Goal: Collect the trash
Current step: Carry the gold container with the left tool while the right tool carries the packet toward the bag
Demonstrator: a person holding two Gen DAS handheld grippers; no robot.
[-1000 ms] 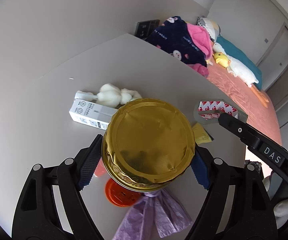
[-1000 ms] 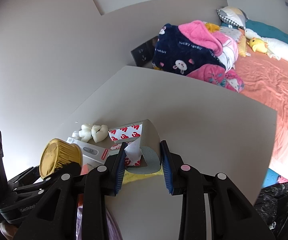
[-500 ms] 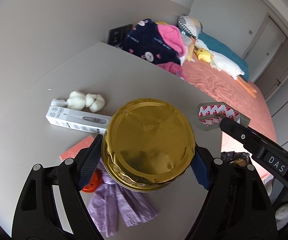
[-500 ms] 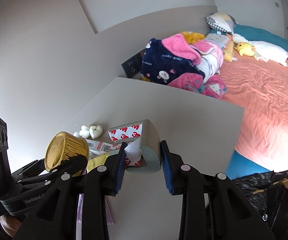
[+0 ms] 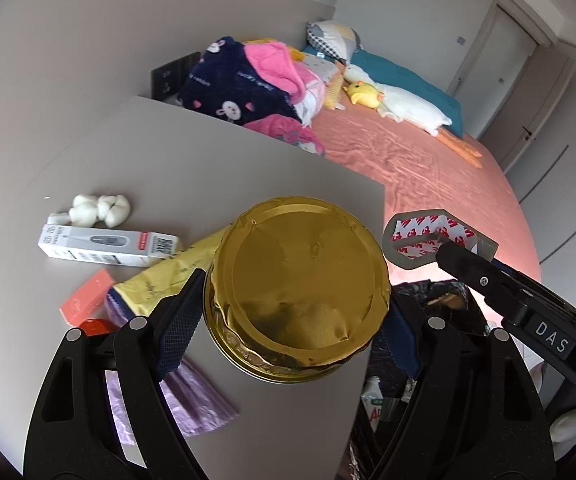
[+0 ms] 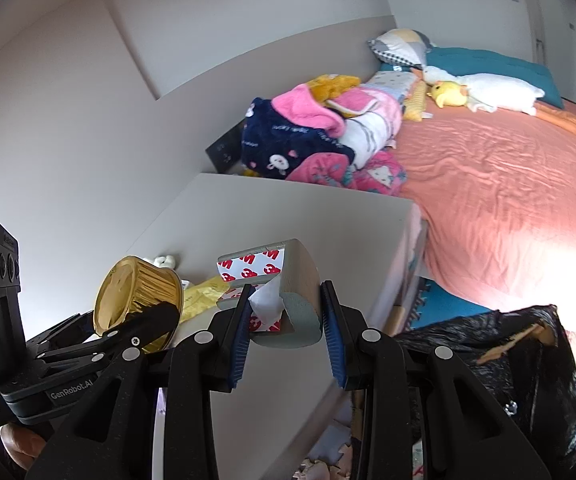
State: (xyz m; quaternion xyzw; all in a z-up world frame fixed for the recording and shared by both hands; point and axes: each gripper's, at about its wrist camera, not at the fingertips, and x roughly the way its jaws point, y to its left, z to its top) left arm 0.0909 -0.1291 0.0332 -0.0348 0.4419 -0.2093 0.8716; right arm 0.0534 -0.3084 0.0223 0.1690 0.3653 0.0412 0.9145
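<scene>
My left gripper (image 5: 288, 320) is shut on a gold foil cup (image 5: 299, 292), held above the right edge of the grey table (image 5: 192, 168); it also shows in the right wrist view (image 6: 136, 304). My right gripper (image 6: 284, 320) is shut on a grey foam corner guard (image 6: 299, 280) with red-and-white backing paper, also seen in the left wrist view (image 5: 431, 236). A black trash bag (image 6: 487, 372) stands open on the floor beside the table, below and right of both grippers.
On the table lie a white thermometer box (image 5: 108, 246), cotton balls (image 5: 100, 208), a yellow wrapper (image 5: 168, 276), an orange-pink card (image 5: 86, 298), a red cap (image 5: 96, 326) and a purple bag (image 5: 192, 396). A bed (image 6: 507, 184) with blankets and plush toys lies beyond.
Both grippers have moved right and away from the table's middle with their loads. The table's right edge and the black trash bag have come into view below them.
</scene>
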